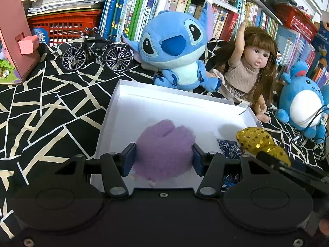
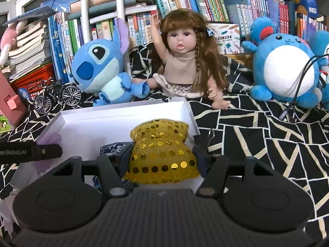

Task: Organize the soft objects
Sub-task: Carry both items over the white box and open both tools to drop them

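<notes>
My left gripper is shut on a fuzzy purple soft ball, held over the near left part of a white open box. The right gripper is shut on a gold sequinned cushion over the box's near right part. In the left wrist view the gold cushion shows at the right with the other gripper's black finger behind it. A blue patterned soft pouch lies in the box, also seen as a blue patterned pouch left of the cushion. The purple ball peeks at the left edge.
Behind the box sit a blue Stitch plush, a long-haired doll and a round blue plush. A model bicycle, pink cardboard house, red crate and book rows line the back. A black cable trails right on the black patterned cloth.
</notes>
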{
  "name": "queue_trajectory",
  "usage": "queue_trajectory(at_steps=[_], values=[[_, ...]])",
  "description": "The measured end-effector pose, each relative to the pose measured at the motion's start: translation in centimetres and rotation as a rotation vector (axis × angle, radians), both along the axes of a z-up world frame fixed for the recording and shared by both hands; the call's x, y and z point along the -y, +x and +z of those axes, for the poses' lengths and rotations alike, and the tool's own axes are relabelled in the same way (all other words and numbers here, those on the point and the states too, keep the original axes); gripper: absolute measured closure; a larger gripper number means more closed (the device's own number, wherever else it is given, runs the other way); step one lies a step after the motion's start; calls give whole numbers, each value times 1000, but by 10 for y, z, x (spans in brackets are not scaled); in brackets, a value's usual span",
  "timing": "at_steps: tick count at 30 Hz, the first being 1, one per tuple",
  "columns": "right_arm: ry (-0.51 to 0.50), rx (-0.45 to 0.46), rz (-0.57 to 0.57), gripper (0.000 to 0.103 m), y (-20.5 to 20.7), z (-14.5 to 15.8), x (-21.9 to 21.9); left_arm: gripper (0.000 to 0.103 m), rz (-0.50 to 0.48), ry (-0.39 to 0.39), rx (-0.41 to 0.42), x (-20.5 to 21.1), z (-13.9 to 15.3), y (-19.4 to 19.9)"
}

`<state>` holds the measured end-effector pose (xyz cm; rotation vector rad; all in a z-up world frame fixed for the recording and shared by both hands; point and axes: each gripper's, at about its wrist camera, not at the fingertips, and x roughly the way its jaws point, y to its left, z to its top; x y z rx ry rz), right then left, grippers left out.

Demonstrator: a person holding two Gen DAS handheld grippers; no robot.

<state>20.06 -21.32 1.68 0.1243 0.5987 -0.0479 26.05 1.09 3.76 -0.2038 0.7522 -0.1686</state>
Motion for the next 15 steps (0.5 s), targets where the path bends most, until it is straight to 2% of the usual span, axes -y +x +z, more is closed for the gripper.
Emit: queue_trajectory(at_steps=[8, 15], values=[[70, -31, 1, 34, 2, -7, 5, 48, 2, -28, -4, -3, -1, 2], [117, -25, 9, 23, -2, -6, 10, 36, 4, -36, 5, -4, 2, -2]])
